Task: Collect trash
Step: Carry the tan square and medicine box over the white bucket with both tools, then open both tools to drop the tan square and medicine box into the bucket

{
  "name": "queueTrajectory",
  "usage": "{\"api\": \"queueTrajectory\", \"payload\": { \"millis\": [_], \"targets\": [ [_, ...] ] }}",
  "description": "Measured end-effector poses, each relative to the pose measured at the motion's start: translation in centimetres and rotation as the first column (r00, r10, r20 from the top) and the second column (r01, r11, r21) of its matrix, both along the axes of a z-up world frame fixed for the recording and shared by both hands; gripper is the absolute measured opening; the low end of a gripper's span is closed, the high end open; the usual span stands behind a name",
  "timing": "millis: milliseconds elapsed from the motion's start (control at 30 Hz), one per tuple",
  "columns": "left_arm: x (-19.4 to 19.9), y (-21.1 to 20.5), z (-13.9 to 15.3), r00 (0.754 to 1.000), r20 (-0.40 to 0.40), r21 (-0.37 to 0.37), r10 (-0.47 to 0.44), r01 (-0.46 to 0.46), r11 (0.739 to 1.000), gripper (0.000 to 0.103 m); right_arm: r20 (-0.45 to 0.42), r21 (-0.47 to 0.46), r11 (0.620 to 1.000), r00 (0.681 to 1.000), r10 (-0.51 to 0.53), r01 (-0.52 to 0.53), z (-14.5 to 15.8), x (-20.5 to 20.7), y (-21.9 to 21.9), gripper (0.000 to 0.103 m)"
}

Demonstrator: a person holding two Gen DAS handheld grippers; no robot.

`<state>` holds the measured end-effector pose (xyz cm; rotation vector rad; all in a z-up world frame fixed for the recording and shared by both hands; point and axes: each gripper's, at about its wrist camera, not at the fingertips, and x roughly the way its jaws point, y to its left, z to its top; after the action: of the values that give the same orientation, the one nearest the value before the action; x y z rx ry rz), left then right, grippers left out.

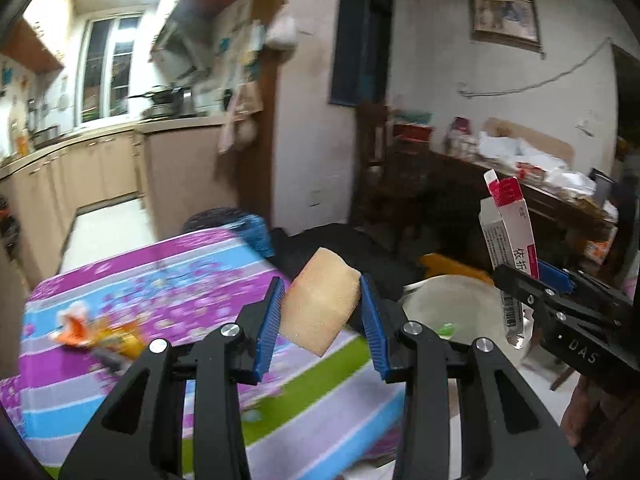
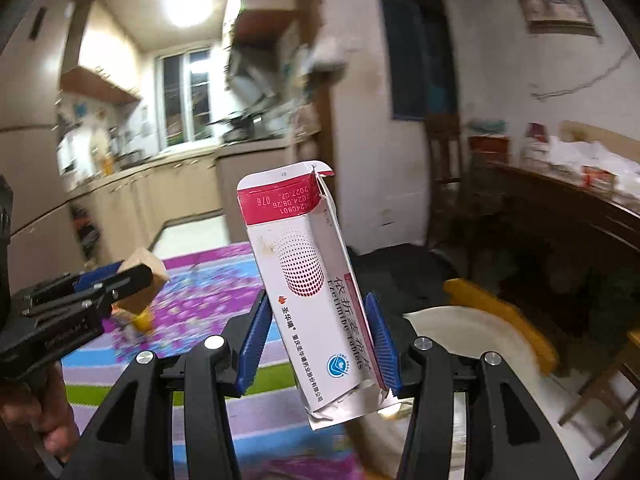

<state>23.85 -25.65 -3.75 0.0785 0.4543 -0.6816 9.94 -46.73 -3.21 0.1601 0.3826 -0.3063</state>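
Note:
My left gripper [image 1: 320, 312] is shut on a tan sponge-like block [image 1: 322, 300] and holds it above the table's right edge. It also shows in the right wrist view [image 2: 142, 280] at the left. My right gripper [image 2: 316, 340] is shut on an opened white and red medicine box [image 2: 312, 292], held upright in the air. The box also shows in the left wrist view [image 1: 508, 236] at the right. A white bin [image 1: 452, 300] with a yellow rim stands just right of the table, below both grippers; it also shows in the right wrist view [image 2: 472, 332].
The table has a purple, blue and green striped cloth [image 1: 160, 280]. Orange and yellow wrappers [image 1: 100, 336] lie on its left part. A dark chair [image 1: 384, 184] and a cluttered wooden sideboard [image 1: 532, 184] stand behind. Kitchen counters [image 1: 80, 160] are at the far left.

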Motion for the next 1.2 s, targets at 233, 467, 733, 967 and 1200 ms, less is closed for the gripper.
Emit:
{"api": "queueTrajectory", "payload": {
  "millis": [233,467,733,967,1200],
  "targets": [
    [-0.8,-10.1,0.0,0.992,-0.039,0.015,-0.117,0.118,0.993,0.037,-0.056,0.049,0.990,0.990,-0.129,0.131,0.2,-1.5,-9.6,0.049],
    [-0.1,-17.7,-2.2,0.979,-0.128,0.076,-0.156,0.167,0.983,0.037,-0.234,0.166,0.967,0.960,-0.154,0.196,-3.3,0.2,-18.5,0.049],
    [1.0,-21.2,-5.7,0.963,-0.228,0.148,-0.142,0.178,0.973,0.037,-0.371,0.254,0.937,0.919,-0.134,0.239,-8.4,4.0,-22.8,0.049],
    [1.8,-22.2,-7.7,0.958,-0.255,0.181,-0.128,0.177,0.967,0.036,-0.386,0.260,0.935,0.913,-0.130,0.243,-10.7,3.9,-23.5,0.049],
    [1.6,-22.6,-7.5,0.959,-0.247,0.179,-0.138,0.185,0.966,0.036,-0.390,0.256,0.938,0.913,-0.121,0.234,-10.4,4.1,-22.5,0.049]
  ]
}}
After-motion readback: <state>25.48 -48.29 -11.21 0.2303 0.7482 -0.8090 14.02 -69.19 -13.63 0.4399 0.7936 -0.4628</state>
